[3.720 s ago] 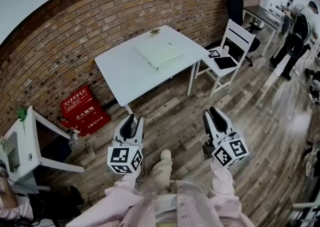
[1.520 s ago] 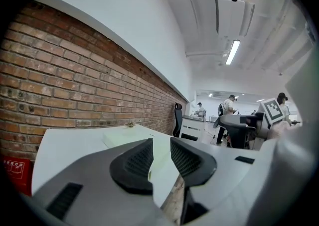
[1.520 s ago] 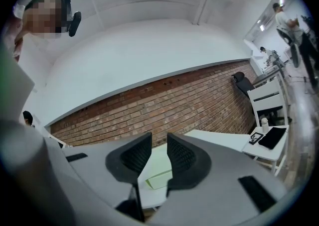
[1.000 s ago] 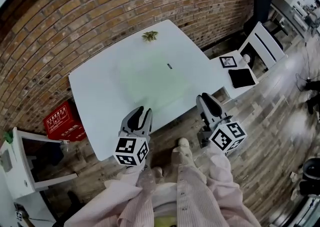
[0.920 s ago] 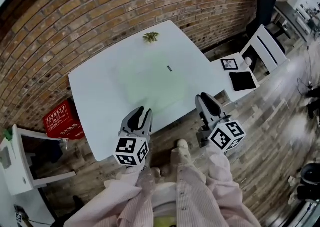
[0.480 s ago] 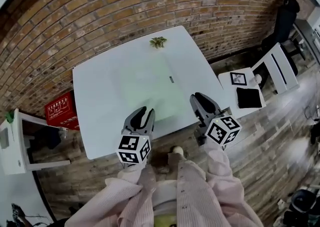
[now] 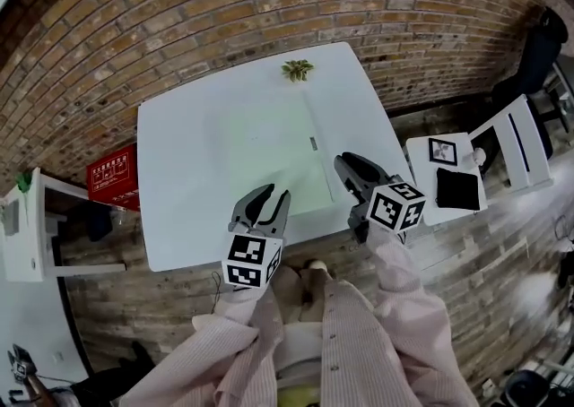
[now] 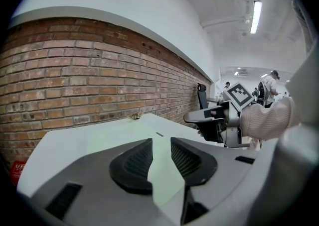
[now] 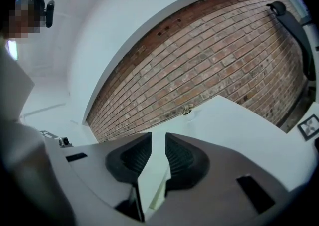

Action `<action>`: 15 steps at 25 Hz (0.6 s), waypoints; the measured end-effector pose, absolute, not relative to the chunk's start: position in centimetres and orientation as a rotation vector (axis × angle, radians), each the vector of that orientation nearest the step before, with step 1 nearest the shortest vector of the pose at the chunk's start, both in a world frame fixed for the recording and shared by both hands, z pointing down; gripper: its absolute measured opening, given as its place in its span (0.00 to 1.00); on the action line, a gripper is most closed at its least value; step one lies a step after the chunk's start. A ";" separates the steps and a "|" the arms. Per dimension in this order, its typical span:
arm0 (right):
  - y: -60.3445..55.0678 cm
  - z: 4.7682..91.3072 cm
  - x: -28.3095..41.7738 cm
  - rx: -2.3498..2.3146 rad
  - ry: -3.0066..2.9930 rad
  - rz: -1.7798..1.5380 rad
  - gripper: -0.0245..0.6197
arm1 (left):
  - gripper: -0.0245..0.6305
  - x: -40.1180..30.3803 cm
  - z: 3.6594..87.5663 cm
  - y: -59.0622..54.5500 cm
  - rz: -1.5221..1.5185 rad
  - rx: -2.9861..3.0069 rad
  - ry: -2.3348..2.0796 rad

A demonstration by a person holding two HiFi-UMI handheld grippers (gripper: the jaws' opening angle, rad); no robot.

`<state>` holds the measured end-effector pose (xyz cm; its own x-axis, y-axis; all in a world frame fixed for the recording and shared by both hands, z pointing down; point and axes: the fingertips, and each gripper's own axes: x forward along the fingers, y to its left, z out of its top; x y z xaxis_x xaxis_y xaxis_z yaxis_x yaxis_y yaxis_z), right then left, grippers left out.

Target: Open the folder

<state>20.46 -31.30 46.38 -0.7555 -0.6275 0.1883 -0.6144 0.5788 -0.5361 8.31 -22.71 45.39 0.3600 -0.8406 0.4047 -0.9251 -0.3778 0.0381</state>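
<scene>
Both left gripper point(image 7: 268, 199) and right gripper point(image 7: 348, 168) have neared the folder point(image 7: 269, 150).

Counted from where I stand: two grippers, one table, one folder.
Left gripper point(image 7: 271, 196) and right gripper point(image 7: 345, 166) make two. Ahead of both is one white table point(image 7: 179, 172) with one pale green folder point(image 7: 269, 150) and one green sprig point(image 7: 297, 69). Left of them are one red box point(image 7: 112, 177) and one white stand point(image 7: 40, 226). Right of them is one white chair point(image 7: 502, 159) bearing one black tablet point(image 7: 459, 188).

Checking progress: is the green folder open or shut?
Shut: the folder lies flat on the table, its cover down.
</scene>
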 end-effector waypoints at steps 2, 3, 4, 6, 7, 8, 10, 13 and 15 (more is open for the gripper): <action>-32.1 47.6 20.1 -1.079 2.764 -0.996 0.17 | 0.20 8.4 45.8 -22.8 0.503 2.366 -1.557; -32.5 48.3 19.9 -1.075 2.762 -1.029 0.17 | 0.20 8.5 46.0 -22.8 0.523 2.371 -1.544; -32.7 48.9 19.7 -1.070 2.763 -1.060 0.17 | 0.20 8.6 46.3 -22.8 0.542 2.378 -1.527; -33.3 49.9 19.4 -1.054 2.765 -1.116 0.17 | 0.21 9.1 46.7 -22.9 0.581 2.397 -1.487; -33.6 50.3 19.3 -1.044 2.765 -1.143 0.17 | 0.22 9.4 47.0 -23.0 0.608 2.410 -1.465; -33.9 50.8 19.0 -1.035 2.765 -1.172 0.17 | 0.23 9.7 47.2 -23.1 0.644 2.425 -1.442; -33.9 51.9 18.7 -1.021 2.777 -1.230 0.17 | 0.25 10.5 47.7 -22.9 0.739 2.463 -1.397; -33.8 53.0 18.3 -0.979 2.779 -1.287 0.17 | 0.31 12.0 48.5 -22.7 0.923 2.539 -1.319; -33.8 53.3 18.1 -0.952 2.767 -1.314 0.17 | 0.35 12.9 49.3 -22.4 1.031 2.575 -1.260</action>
